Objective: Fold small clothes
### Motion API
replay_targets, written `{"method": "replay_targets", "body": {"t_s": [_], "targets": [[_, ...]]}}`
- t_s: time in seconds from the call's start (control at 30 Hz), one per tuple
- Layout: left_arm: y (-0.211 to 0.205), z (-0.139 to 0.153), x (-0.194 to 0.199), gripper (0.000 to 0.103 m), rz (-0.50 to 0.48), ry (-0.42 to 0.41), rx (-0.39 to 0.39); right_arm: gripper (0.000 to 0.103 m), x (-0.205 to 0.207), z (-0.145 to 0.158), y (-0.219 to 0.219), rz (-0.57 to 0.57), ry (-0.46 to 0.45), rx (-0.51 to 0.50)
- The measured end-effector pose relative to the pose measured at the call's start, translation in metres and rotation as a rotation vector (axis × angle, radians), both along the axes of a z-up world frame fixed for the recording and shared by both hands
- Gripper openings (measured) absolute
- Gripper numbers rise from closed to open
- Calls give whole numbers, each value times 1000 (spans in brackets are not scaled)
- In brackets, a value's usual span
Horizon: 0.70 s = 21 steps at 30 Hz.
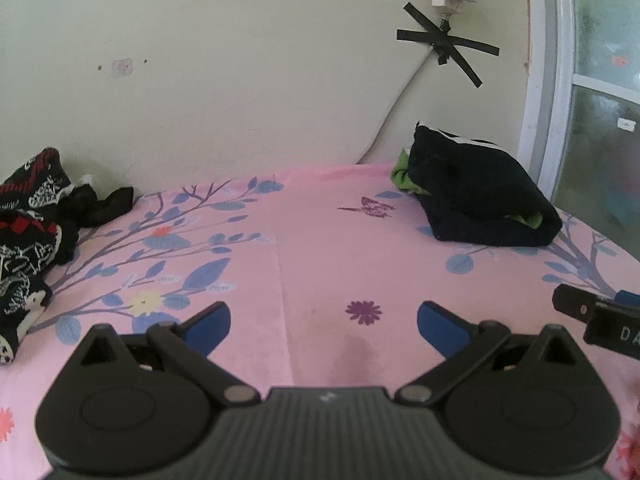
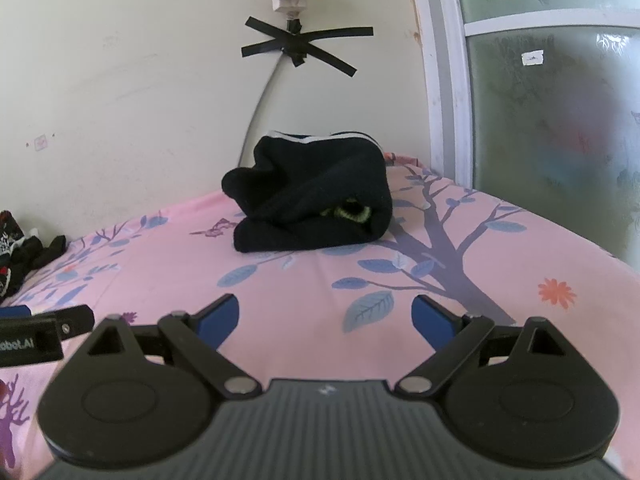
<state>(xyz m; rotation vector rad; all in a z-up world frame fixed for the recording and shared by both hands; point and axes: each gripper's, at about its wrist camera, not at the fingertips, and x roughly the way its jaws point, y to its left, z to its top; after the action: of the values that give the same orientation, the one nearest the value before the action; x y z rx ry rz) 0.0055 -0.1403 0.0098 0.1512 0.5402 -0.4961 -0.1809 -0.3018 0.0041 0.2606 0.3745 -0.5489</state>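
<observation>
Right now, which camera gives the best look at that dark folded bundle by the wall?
The right wrist view: the bundle sits near the middle, straight ahead, with a bit of green showing inside its fold. The left wrist view shows it off to the right, seen more from the side, green fabric peeking out behind.

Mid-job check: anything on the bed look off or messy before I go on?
Nothing damaged. The unfolded patterned clothes lie crumpled at the left edge by the wall. The dark folded bundle sits lumpy, with green fabric poking from its fold. A faint darker patch marks the pink sheet before the left gripper.
</observation>
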Motion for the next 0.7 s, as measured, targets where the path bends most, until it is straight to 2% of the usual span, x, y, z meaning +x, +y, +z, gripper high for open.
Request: {"method": "replay_targets", "body": {"t_s": [0.2,0.7], "targets": [[-5,-1,-2,103,-6,-13,33,87,0,-1,-1,2,-3,8],[-4,-2,0,103,32,-18,52,87,0,0,1,-2,4,22]]}}
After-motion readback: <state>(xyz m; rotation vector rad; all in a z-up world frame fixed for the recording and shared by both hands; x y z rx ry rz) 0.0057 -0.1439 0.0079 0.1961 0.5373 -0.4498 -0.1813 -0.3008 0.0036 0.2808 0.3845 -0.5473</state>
